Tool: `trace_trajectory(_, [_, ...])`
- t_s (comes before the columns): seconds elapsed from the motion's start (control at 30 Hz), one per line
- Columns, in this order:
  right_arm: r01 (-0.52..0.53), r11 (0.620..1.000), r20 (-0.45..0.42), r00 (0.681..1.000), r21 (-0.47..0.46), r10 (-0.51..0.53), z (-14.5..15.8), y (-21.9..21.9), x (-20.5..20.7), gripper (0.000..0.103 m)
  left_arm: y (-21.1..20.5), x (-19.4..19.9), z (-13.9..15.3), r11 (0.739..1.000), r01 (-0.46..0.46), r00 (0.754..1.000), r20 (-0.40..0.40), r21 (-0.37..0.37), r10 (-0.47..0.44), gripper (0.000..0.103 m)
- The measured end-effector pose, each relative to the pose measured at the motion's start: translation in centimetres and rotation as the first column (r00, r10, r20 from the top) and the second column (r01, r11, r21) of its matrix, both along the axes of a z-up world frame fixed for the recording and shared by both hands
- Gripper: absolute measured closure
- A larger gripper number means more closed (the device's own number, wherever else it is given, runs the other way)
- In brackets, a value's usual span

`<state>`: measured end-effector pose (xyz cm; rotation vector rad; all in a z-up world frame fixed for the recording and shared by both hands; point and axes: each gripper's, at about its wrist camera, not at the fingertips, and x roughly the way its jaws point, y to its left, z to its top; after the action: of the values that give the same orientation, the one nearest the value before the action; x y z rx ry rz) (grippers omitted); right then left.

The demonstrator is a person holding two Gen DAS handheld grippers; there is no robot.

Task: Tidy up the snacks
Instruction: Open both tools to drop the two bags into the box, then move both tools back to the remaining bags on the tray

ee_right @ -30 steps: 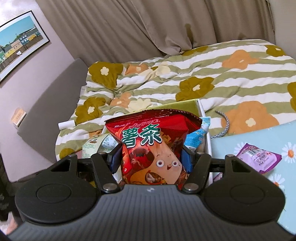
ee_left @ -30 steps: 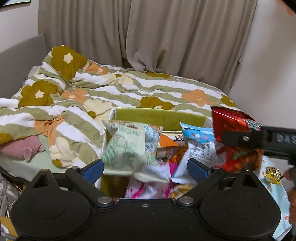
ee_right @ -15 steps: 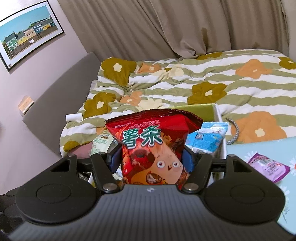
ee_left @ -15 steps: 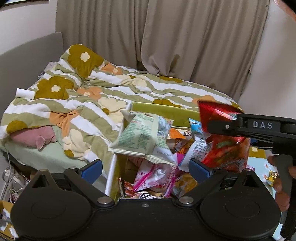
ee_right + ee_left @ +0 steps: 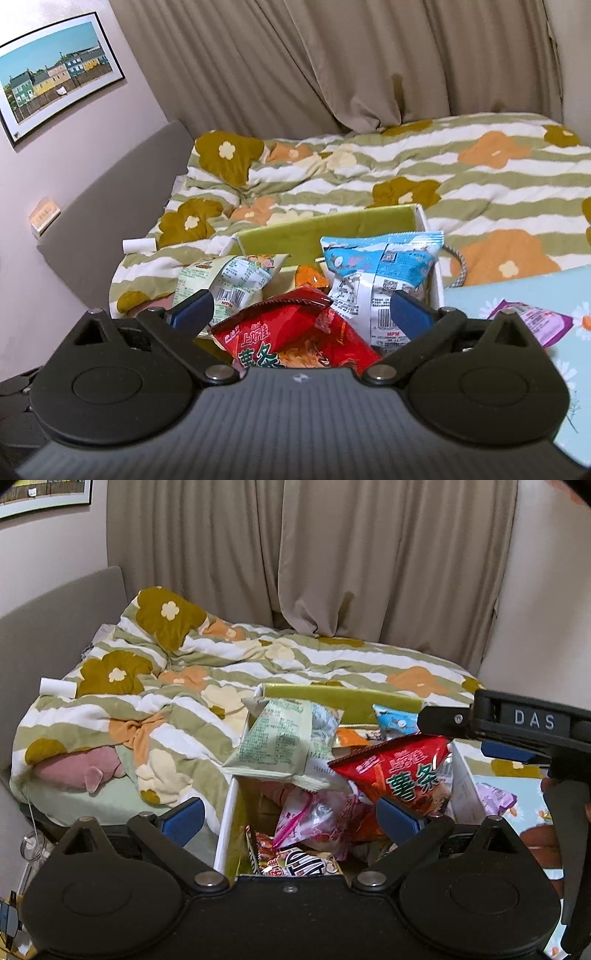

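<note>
A red chip bag [image 5: 295, 332] lies tipped on the snack pile inside the white box with green inner walls [image 5: 325, 225]. My right gripper [image 5: 301, 311] hangs over it with its jaws opening wide; its pads do not touch the bag. A blue packet [image 5: 380, 269] and a pale green bag [image 5: 221, 277] lie behind it in the box. In the left wrist view the red bag [image 5: 402, 771] rests beside the green bag [image 5: 280, 738], under a black finger [image 5: 450, 720] of the right gripper. My left gripper [image 5: 290, 818] stands open and holds nothing at the box's near end.
A purple packet [image 5: 532, 321] lies on the light blue daisy cloth [image 5: 517, 291] right of the box. Behind and left is a bed with a flowered quilt [image 5: 221, 686] and a pink plush toy [image 5: 74, 768]. Curtains and walls close the back.
The right gripper's jaws spread apart and let go of the red chip bag, which fell flat onto the pile in the box. The left gripper stayed open and drifted slightly sideways.
</note>
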<state>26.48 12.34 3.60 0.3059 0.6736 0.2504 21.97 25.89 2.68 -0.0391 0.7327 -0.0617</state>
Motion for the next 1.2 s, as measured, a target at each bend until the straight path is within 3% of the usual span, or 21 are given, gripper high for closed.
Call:
trace_trajectory(0.23, [0.044,0.999,0.051,0.998,-0.016,-0.043,1.2,-1.2,-2.5,0.0,-1.0,-1.5,1.7,1.0,0.023,0.999,0.043,-0.011,-0.022,0.002])
trace_trajectory(0.53, [0.172,0.985,0.096,0.981,-0.021,-0.169,3.3,-5.9,-7.1,0.0,-5.8,-1.9,3.8,0.984,0.175,0.98,0.103,-0.035,-0.171,0.002])
trace_trajectory(0.9, [0.312,0.948,0.09,0.948,-0.057,-0.307,3.6,-18.6,-10.3,0.0,-18.1,-0.6,3.5,0.95,0.313,0.943,0.113,0.002,-0.312,0.002])
trace_trajectory(1.2, [0.353,0.924,0.01,0.935,-0.145,-0.356,0.6,-29.0,-9.1,0.0,-27.8,1.7,-0.8,0.933,0.331,0.941,0.017,0.141,-0.337,0.002])
